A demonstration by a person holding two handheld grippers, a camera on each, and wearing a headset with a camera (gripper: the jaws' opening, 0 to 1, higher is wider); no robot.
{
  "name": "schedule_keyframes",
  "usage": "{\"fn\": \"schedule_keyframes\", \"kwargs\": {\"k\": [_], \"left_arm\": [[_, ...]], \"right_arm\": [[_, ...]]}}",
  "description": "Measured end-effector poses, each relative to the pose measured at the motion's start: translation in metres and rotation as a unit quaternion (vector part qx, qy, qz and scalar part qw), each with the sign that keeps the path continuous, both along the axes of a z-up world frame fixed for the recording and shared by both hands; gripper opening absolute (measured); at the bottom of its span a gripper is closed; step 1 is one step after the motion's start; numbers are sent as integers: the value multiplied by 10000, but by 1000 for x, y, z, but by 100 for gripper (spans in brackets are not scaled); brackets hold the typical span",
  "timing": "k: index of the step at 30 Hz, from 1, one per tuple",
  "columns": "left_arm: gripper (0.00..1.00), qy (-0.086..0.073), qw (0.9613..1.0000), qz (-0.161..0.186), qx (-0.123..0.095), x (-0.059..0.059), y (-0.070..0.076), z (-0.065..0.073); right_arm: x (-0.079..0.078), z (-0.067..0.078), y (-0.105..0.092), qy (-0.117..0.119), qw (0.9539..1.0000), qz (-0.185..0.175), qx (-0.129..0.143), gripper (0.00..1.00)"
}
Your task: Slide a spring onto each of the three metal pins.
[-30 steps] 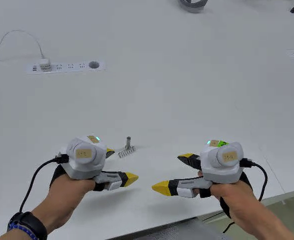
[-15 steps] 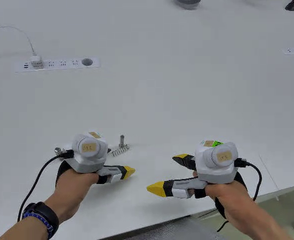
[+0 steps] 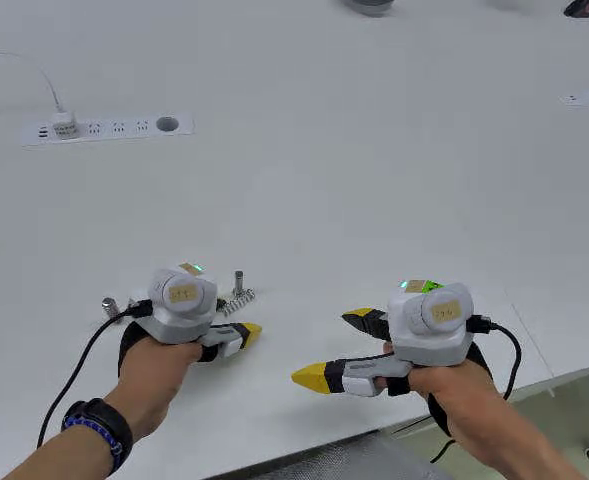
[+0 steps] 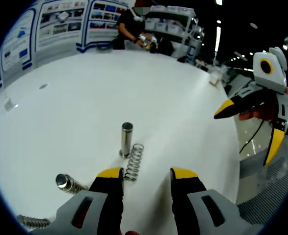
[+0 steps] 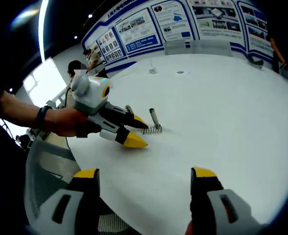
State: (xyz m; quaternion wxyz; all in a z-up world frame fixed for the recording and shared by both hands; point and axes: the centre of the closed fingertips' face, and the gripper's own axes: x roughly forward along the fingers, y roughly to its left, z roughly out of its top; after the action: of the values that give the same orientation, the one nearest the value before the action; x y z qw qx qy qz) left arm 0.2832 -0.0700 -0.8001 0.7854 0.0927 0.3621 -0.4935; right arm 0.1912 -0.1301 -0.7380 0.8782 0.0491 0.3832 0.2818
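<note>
Upright pin point(image 4: 126, 139) on white table point(image 3: 374, 180), loose spring point(image 4: 134, 161) lying just beside its foot. Left gripper point(image 4: 146, 172) just short of that spring, jaws apart, empty; right gripper point(image 5: 146, 172) well right of the pin, jaws wide, empty. Second pin point(image 4: 65, 181) left of the upright pin, broad bare tabletop beyond, power strip point(image 3: 104, 127) far beyond, table's near edge close behind both grippers.
</note>
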Motion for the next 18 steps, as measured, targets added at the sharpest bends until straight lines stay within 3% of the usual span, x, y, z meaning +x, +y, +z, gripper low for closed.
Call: {"fn": "schedule_keyframes", "kwargs": {"k": [2,6,11,13,15,17,18], "left_arm": [[37,23,10000,32,-37,2,-2,1],[30,-151,9999,20,31,4,-6,-1],[20,-424,9989,2,217,7,-2,-3],[15,-627,9971,-107,415,9,1,-5],[11,-647,9969,-151,413,6,-2,-5],[11,-797,9950,-282,539,5,0,-5],[11,-771,9951,-287,553,2,0,-6]], "right_arm": [[0,-1,-1,10,10000,19,-33,77],[2,0,-1,2,10000,33,-27,77],[5,2,-1,-26,10000,52,-34,77],[5,2,-2,-28,10000,43,-21,77],[6,1,-2,-28,10000,42,-25,77],[5,1,-1,-24,10000,48,-24,77],[5,1,0,-23,10000,54,-24,77]]}}
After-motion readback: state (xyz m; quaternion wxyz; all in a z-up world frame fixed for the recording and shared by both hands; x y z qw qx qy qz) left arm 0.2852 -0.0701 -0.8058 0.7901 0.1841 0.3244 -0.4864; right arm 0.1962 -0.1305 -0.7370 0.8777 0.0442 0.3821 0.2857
